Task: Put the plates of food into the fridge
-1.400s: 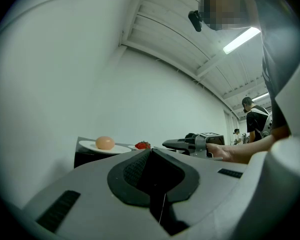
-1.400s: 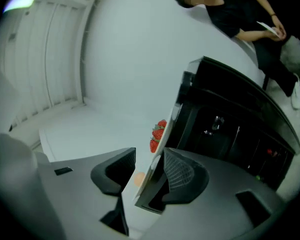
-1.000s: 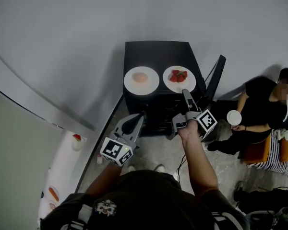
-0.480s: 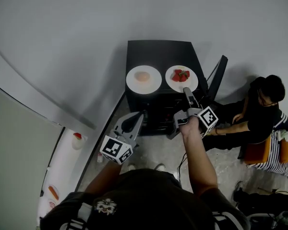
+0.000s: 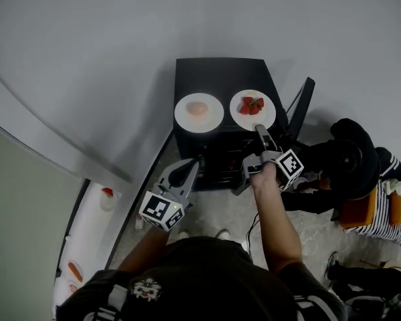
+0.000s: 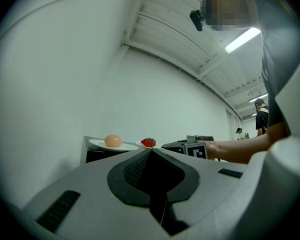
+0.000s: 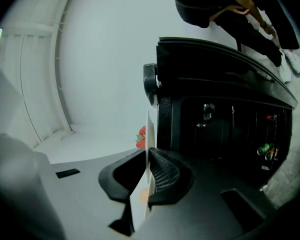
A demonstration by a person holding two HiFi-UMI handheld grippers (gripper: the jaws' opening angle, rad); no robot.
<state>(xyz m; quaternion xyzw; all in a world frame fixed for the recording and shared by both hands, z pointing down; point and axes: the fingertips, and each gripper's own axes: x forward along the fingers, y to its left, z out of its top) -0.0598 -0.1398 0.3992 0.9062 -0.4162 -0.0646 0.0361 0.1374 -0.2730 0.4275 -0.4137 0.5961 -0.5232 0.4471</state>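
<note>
Two white plates sit on top of a small black fridge (image 5: 217,72). The right plate (image 5: 239,118) carries strawberries (image 5: 251,105); the left plate (image 5: 185,118) holds a round peach-coloured item (image 5: 197,108). My right gripper (image 5: 259,131) has just been closing, and its jaws now pinch the strawberry plate's near rim (image 7: 148,134), with the strawberries (image 7: 141,137) just beyond. Lower and to the left, my left gripper (image 5: 199,159) hangs shut and empty before the fridge front. Its view shows both plates (image 6: 113,145) ahead.
The fridge door (image 5: 301,105) stands open to the right, and dark shelves with bottles (image 7: 264,150) show inside. A person (image 5: 351,162) sits bent forward by an orange stool (image 5: 361,212) on the right. A white counter (image 5: 107,196) with small food items lies at lower left.
The right gripper's jaws have closed onto the strawberry plate's rim. The seated person at right has bent forward, and the white cup is out of sight. The left gripper has not moved.
</note>
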